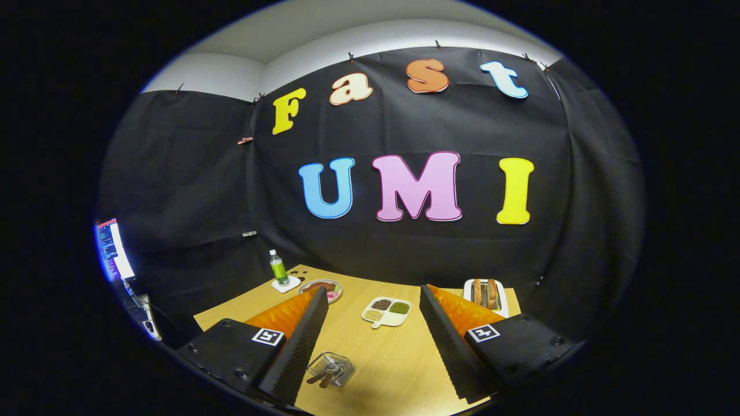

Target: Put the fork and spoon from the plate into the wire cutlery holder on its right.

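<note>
My gripper (374, 290) is open, held high above the wooden table (399, 370) with nothing between its fingers (300, 341). The wire cutlery holder (331, 368) stands on the table below, close to the left finger, and brown-handled utensils (321, 378) rest in it. A round plate (329, 287) lies farther off, partly hidden behind the left fingertip; I cannot tell whether any cutlery lies on it.
A white divided dish (388, 311) with beans sits between the fingers, mid-table. A white toaster (485, 294) with bread stands beyond the right finger. A green bottle (278, 268) on a coaster stands at the far left corner. A lit screen (114, 251) is off to the left.
</note>
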A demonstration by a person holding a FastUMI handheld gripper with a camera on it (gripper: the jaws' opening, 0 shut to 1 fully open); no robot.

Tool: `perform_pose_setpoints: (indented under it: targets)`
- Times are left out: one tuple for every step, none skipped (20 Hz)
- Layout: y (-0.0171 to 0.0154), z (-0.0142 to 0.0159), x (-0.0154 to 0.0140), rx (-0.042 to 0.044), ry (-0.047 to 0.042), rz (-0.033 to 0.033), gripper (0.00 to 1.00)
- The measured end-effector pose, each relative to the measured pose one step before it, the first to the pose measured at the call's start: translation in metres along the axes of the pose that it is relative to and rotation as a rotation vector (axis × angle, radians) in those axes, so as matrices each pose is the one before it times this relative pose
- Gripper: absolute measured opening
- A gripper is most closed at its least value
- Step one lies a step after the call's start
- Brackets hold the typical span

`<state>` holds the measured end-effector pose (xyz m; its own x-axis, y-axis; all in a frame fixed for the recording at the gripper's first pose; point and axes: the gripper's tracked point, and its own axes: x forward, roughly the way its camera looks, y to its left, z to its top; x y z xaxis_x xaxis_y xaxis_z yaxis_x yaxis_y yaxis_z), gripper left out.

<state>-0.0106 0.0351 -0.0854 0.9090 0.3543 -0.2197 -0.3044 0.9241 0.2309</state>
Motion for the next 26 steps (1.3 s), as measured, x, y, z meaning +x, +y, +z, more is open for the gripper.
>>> perform_pose_setpoints:
  targets:
    - [0.00338, 0.00142, -0.00351, -0.00462, -0.00855, 0.01129, 0.99]
    - [0.00322, 0.00151, -0.00077, -0.00658, -0.00864, 0.00799, 0.99]
    - [0.00196, 0.00025, 0.00072, -0.00694, -0.00617, 0.00572, 0.99]
    - [0.00253, -0.00174, 0.00027, -0.00525, 0.00037, 0.00654, 0.99]
    - [0.00244, -0.00197, -0.00112, -0.00361, 0.00357, 0.0075, 0.99]
    - [0.00106, 0.00004, 0.0, -0.00319, 0.00141, 0.00415, 0.99]
    - [0.00112, -0.0012, 0.00086, 0.00024, 0.00157, 0.00212, 0.99]
    - [0.00031, -0.00076, -0.00004, 0.00038, 0.0011, 0.00194, 0.99]
    - [0.00026, -0.00213, 0.00083, 0.00017, 0.00257, 0.00055, 0.99]
    - [0.00058, -0.00268, 0.0005, 0.00128, 0.00543, 0.00171, 0.99]
    - [0.00116, -0.00294, 0.00063, -0.00027, 0.00594, 0.00421, 0.99]
    - [-0.00134, -0.00282, 0.00147, -0.00488, 0.00971, -0.00179, 0.99]
    - [-0.00147, -0.00289, 0.00043, -0.01139, 0.00307, -0.00509, 0.99]
    - [-0.0005, -0.00032, 0.00078, -0.01399, 0.00334, -0.00523, 0.99]
    - [0.00156, -0.00098, 0.00021, -0.01065, 0.00045, 0.00042, 0.99]
    - [0.00392, -0.00101, 0.00035, -0.00637, 0.00278, 0.00445, 0.99]
    - [0.00324, -0.00045, 0.00065, -0.00149, 0.0029, 0.00556, 0.99]
    - [0.00182, 0.00028, 0.00162, 0.00007, 0.00157, 0.0065, 0.99]
    - [0.00179, -0.00005, 0.0004, -0.00012, 0.00005, 0.00563, 0.99]
    - [0.00082, -0.00003, 0.00109, -0.00084, -0.00063, 0.00187, 0.99]
    - [-0.00074, 0.00028, 0.00141, -0.00112, 0.00034, -0.0014, 0.99]
    - [-0.00053, 0.00041, 0.001, 0.00091, 0.00034, -0.00113, 0.99]
    - [-0.00116, -0.00083, 0.00165, 0.00318, 0.00375, -0.00306, 0.99]
    - [-0.00054, -0.00102, 0.00253, 0.0045, 0.00321, -0.00247, 0.99]
    - [-0.00171, 0.00008, 0.00049, 0.00414, 0.00223, -0.00348, 0.99]
    - [-0.00188, 0.00048, 0.00106, 0.00255, 0.00011, -0.00331, 0.99]
